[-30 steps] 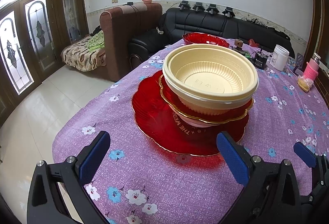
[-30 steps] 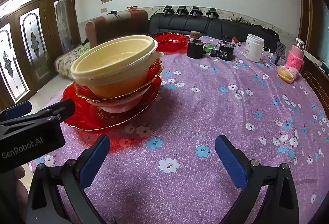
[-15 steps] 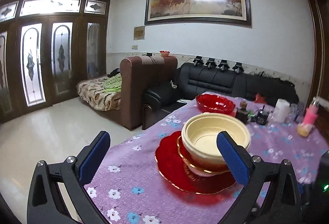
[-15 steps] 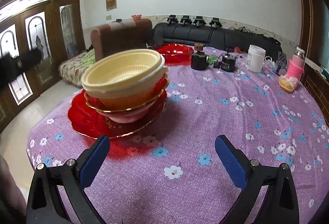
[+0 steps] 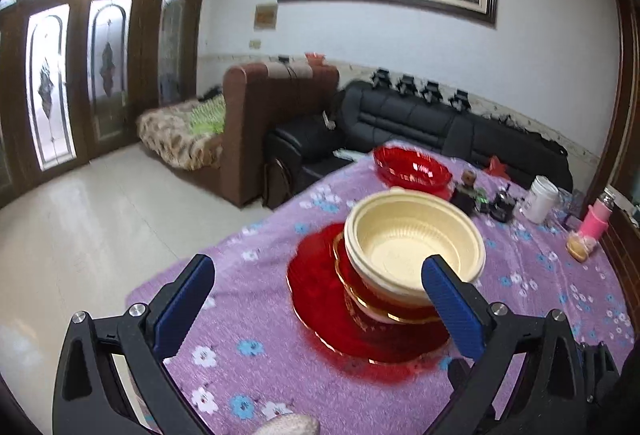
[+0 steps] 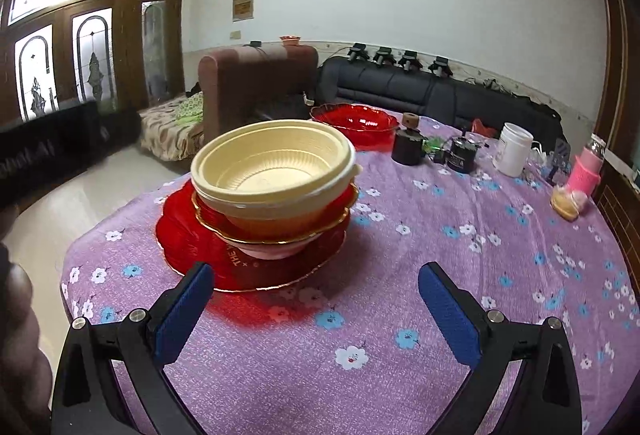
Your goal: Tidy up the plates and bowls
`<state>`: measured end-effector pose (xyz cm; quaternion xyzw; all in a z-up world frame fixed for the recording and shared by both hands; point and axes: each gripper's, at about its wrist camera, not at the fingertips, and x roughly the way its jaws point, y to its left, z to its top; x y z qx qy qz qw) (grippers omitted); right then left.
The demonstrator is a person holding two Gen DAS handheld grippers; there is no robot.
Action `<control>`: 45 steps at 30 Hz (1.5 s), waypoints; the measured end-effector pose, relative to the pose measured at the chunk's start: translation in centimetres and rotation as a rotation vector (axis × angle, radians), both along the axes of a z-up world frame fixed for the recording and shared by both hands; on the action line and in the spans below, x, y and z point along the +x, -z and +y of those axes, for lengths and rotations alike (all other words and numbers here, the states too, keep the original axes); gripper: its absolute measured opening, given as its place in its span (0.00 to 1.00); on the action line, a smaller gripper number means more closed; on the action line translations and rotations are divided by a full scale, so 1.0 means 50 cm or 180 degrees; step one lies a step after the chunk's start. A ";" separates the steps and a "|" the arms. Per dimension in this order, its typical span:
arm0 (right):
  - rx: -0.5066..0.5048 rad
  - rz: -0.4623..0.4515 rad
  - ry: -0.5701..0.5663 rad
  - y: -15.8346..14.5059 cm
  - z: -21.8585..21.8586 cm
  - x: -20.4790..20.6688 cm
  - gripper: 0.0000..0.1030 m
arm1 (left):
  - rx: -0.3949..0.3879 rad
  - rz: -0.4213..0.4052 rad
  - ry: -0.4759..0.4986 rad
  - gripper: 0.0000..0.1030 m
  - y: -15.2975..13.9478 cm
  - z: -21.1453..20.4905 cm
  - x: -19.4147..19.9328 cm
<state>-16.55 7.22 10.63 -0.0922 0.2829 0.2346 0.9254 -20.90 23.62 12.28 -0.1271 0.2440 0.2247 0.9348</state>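
A cream plastic bowl (image 5: pixel 412 239) (image 6: pixel 272 165) sits on top of a stack: under it a red gold-rimmed bowl (image 6: pixel 336 213), a pink-white bowl (image 6: pixel 272 250) and a large red plate (image 5: pixel 320 299) (image 6: pixel 188 235). The stack stands on the purple flowered tablecloth (image 6: pixel 400 275). My left gripper (image 5: pixel 320 291) is open and empty, held above and in front of the stack. My right gripper (image 6: pixel 316 299) is open and empty, just in front of the red plate's near rim. A second red scalloped bowl (image 5: pixel 412 167) (image 6: pixel 356 121) sits at the far table edge.
At the back of the table stand a dark jar with a cork (image 6: pixel 408 145), a black pot (image 6: pixel 460 155), a white mug (image 6: pixel 514 149), a pink bottle (image 6: pixel 588 167) and a bagged snack (image 6: pixel 568 201). Sofas (image 6: pixel 420 91) lie beyond. The table's left edge (image 5: pixel 208 247) drops to the tiled floor.
The left gripper rose and drew back from the stack, then tilted down toward it again. The right gripper moved a little left and closer to the red plate. The stack has not moved.
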 end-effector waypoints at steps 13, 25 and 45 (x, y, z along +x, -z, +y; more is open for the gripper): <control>-0.0136 0.0144 0.0002 0.026 0.028 0.012 1.00 | -0.0151 0.0368 0.0021 1.00 0.049 0.020 0.012; -0.0165 0.0238 -0.0012 0.038 0.035 0.018 1.00 | -0.0255 0.0520 0.0092 1.00 0.072 0.027 0.023; -0.0164 0.0311 -0.0002 0.045 0.035 0.022 1.00 | -0.0305 0.0590 0.0112 1.00 0.083 0.029 0.032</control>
